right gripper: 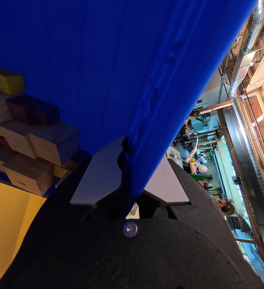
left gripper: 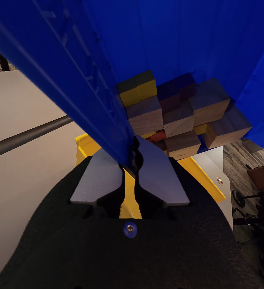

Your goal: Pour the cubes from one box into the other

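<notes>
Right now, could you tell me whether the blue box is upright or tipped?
Tipped. The blue box slopes steeply, and the cubes have piled at its low edge above the yellow box.

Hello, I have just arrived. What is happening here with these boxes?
Two handheld grippers hold a blue plastic box tipped steeply above a yellow plastic box. The left gripper clamps one side wall, the right gripper the opposite wall. A pile of wooden cubes, some plain and some painted, has slid to the blue box's lowered edge, about to fall.
</notes>
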The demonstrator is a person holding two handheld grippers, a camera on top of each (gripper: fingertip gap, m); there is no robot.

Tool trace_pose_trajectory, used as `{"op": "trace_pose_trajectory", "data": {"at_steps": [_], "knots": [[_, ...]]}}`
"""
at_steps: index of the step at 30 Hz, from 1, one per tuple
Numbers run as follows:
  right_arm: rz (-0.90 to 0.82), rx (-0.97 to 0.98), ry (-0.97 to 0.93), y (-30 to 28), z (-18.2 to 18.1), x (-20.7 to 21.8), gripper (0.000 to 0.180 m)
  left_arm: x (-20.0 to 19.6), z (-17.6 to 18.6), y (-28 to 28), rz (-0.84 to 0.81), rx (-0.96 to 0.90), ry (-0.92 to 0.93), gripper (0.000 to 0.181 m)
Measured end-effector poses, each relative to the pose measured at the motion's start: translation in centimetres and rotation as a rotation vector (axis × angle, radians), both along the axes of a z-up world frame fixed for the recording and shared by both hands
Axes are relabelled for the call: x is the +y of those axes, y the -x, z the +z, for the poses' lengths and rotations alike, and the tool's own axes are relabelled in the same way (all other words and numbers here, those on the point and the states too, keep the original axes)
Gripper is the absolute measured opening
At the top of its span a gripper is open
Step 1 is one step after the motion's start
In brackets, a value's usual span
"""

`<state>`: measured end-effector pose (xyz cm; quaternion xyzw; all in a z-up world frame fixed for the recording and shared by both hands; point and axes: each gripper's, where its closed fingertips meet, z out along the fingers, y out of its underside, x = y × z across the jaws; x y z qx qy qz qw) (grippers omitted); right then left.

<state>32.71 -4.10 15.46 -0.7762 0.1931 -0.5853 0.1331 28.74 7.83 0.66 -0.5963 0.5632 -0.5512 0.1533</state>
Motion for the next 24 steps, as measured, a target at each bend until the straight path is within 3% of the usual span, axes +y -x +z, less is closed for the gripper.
{"op": "trace_pose_trajectory", "data": {"at_steps": [24], "knots": [[0.008, -0.104, -0.007, 2.2, 1.6, -1.3, 0.013, -1.0, 1.8, -0.4, -0.023, -0.063, 0.049, 0.005]]}}
